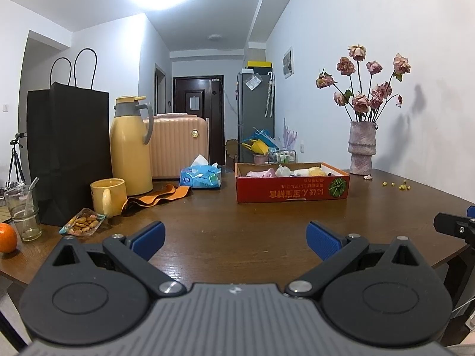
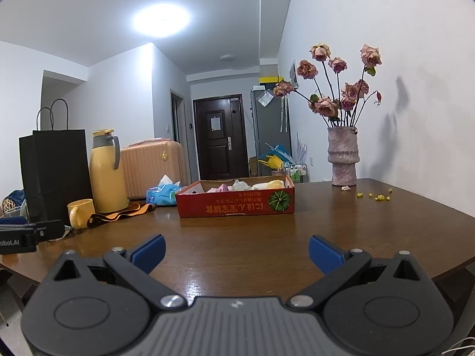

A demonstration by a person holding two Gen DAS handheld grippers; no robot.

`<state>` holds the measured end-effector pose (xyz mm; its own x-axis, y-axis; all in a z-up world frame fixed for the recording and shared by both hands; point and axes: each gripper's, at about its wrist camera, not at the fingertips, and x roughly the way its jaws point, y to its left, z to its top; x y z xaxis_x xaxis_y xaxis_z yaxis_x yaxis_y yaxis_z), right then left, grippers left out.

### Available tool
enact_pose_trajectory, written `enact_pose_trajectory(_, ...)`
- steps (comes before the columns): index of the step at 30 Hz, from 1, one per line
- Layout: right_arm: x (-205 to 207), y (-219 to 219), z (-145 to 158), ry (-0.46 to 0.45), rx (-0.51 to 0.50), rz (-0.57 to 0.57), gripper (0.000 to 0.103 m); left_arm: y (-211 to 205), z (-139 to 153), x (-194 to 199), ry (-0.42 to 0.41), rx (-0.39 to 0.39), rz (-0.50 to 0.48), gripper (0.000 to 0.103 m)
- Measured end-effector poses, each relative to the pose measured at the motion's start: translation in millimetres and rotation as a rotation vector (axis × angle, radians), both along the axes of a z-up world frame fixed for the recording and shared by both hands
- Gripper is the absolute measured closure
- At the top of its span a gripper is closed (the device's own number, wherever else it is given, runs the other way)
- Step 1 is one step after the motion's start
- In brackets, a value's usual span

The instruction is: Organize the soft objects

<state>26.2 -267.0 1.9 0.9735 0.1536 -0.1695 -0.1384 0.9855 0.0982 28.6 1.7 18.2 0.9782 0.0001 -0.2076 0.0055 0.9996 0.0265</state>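
A shallow red cardboard box (image 1: 292,190) (image 2: 236,204) sits mid-table, holding several soft items in pink (image 1: 261,173), white and yellow (image 2: 271,184); only their tops show over the rim. My left gripper (image 1: 236,238) hovers low over the near table edge, open, nothing between its blue pads (image 1: 148,237). My right gripper (image 2: 236,253) is likewise open and empty, well short of the box. In the left wrist view the right gripper's black body (image 1: 455,227) shows at the right edge. An orange cloth strap (image 1: 157,197) lies left of the box.
A brown wooden table (image 1: 252,231) carries a black paper bag (image 1: 68,154), yellow thermos (image 1: 130,145), yellow mug (image 1: 108,197), blue tissue pack (image 1: 202,176), snack packet (image 1: 83,222), glass (image 1: 23,210), orange (image 1: 7,237) and a vase of dried roses (image 1: 362,148). Small yellow bits (image 2: 375,195) lie near the vase.
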Motion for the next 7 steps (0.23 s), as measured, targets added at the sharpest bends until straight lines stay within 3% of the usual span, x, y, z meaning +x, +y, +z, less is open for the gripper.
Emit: enact_pose_trajectory(7, -0.1, 0.4, -3.5, 0.000, -0.002, -0.008, 0.000, -3.5, -0.2, -5.5, -0.029, 0.011, -0.024, 0.000)
